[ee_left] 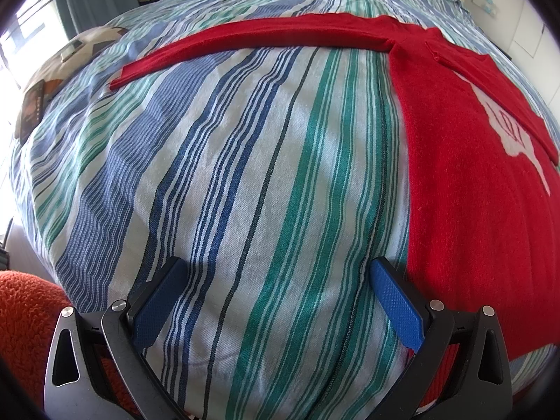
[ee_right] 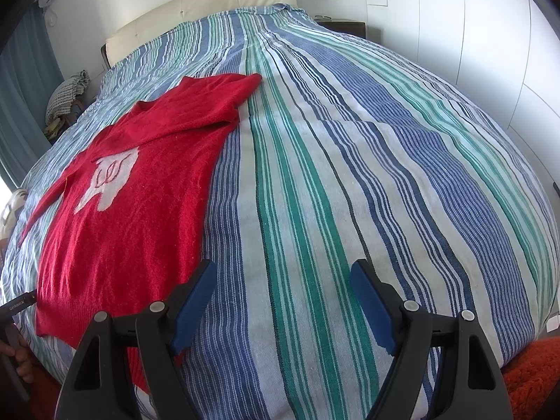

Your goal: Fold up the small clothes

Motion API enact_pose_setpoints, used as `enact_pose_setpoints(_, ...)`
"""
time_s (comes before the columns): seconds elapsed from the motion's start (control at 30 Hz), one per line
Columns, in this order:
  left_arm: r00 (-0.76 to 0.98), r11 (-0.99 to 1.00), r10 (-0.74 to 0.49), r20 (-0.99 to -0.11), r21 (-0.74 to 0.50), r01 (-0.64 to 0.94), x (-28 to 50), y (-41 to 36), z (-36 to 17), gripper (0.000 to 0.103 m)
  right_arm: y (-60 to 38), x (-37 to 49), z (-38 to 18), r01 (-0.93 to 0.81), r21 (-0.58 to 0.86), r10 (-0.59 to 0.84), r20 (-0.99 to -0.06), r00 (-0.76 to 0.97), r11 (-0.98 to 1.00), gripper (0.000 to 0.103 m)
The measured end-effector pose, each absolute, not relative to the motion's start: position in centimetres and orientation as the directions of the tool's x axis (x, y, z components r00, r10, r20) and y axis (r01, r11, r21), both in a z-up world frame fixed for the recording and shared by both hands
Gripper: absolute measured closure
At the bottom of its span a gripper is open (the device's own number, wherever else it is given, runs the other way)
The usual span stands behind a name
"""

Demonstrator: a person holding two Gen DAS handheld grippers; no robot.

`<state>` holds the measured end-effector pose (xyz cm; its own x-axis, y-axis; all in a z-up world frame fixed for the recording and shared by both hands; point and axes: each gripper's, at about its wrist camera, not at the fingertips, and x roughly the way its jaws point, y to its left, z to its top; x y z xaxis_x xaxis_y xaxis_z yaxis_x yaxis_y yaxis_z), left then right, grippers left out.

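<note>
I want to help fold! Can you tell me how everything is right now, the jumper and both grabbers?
red jumper: flat on the striped bedspread, front up.
left sleeve: stretched straight out.
right sleeve: already folded across the chest.
left gripper: open, holding nothing.
right gripper: open, holding nothing.

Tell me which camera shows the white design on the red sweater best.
The right wrist view: the white design lies whole and unobstructed on the red sweater. The left wrist view shows it only at the frame edge, partly covered by a folded sleeve.
</note>
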<state>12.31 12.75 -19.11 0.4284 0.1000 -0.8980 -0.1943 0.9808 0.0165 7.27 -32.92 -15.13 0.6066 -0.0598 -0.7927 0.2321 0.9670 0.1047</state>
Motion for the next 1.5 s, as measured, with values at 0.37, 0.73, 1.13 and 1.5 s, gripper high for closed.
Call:
enact_pose_setpoints(0.37,0.429,0.981,0.101,-0.897,0.017,-0.196,12.3,12.7,-19.1,0.000,-33.0,7.3,-15.3,0.233,0.105,-0.059,-0.794,0.605,0.967,0.025)
enact_pose_setpoints(0.73,0.430,0.981,0.102,-0.897,0.017,-0.196,12.3,12.7,-19.1,0.000,-33.0,7.3,-15.4,0.234,0.107,-0.058,-0.794,0.605,0.966,0.025)
enact_pose_setpoints(1.13,0.417,0.976,-0.001,-0.909,-0.091,-0.196,13.0,14.4,-16.6,0.001,-33.0,7.2,-15.4,0.238,0.107,-0.061,-0.793,0.606,0.965,0.025)
enact_pose_setpoints(1.5,0.578,0.762,-0.153,-0.802,-0.468,-0.447,22.5,31.8,-14.0,0.001,-32.7,7.3,-15.4,0.229,0.105,-0.057,-0.796,0.603,0.968,0.025)
